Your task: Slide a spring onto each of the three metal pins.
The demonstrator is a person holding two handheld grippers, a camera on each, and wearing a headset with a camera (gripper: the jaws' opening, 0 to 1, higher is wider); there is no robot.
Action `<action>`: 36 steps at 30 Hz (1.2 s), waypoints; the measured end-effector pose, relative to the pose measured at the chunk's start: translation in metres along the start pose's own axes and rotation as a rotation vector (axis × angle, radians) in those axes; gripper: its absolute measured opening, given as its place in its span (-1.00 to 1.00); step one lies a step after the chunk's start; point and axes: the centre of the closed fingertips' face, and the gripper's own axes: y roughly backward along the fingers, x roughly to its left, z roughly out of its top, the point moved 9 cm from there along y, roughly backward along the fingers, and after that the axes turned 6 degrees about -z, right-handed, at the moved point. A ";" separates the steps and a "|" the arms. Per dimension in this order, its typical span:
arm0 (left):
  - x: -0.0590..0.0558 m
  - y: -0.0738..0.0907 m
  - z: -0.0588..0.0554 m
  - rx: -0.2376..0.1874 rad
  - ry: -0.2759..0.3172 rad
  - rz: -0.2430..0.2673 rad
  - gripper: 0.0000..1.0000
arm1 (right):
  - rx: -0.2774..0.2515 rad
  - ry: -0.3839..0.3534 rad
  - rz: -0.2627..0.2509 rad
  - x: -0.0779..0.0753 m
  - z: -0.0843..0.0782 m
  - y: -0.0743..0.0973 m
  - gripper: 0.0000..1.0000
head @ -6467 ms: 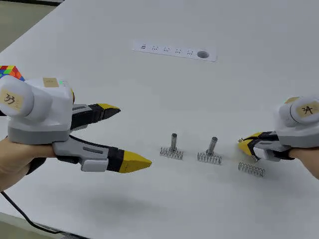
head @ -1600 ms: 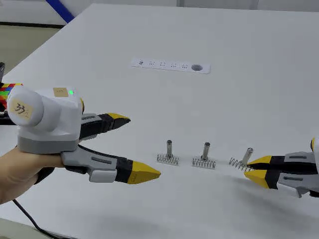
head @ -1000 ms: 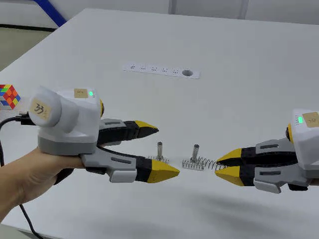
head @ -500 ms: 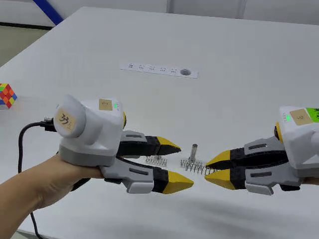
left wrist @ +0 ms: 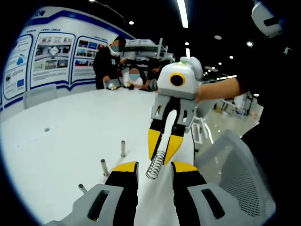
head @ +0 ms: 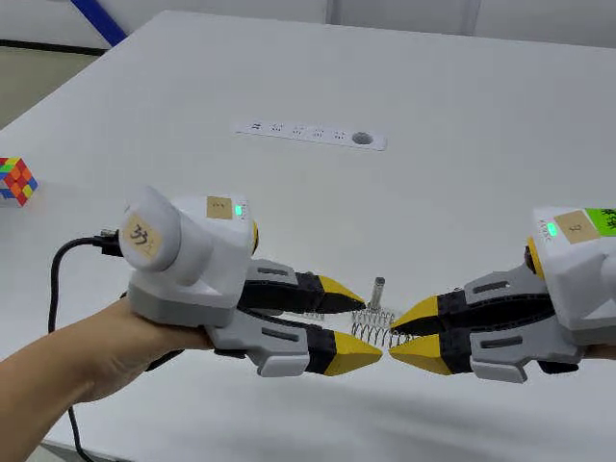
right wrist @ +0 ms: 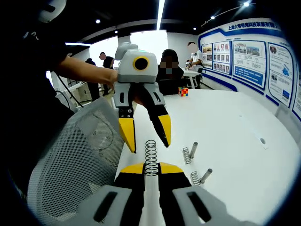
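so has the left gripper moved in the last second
Yes. Judged against the power strip in the head view, the left gripper has shifted right, closing on the upright pin.

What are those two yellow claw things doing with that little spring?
A person holds a gripper in each hand. The right gripper is shut on one end of a spring; the left gripper has its jaws open around the other end. Three metal pins stand on the white table.

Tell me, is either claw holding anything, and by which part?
The right claw pinches a spring by one end; the left claw is open, holding nothing.
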 end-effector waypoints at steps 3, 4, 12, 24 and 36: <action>-0.001 0.000 -0.001 0.003 -0.001 -0.011 -0.47 | -0.005 0.010 0.014 0.002 0.003 -0.001 -0.78; -0.001 0.000 -0.001 0.007 -0.002 -0.013 -0.47 | -0.004 0.013 0.015 0.002 0.003 -0.001 -0.78; -0.002 0.000 -0.003 0.026 -0.018 -0.035 -0.64 | -0.001 0.020 0.030 0.003 0.004 0.000 -0.78; -0.004 0.002 -0.005 0.060 -0.047 -0.055 -0.73 | 0.000 0.037 0.049 0.005 0.007 -0.001 -0.78; -0.002 0.001 -0.006 0.076 0.007 -0.053 -0.79 | -0.005 0.059 0.056 0.004 0.009 0.000 -0.78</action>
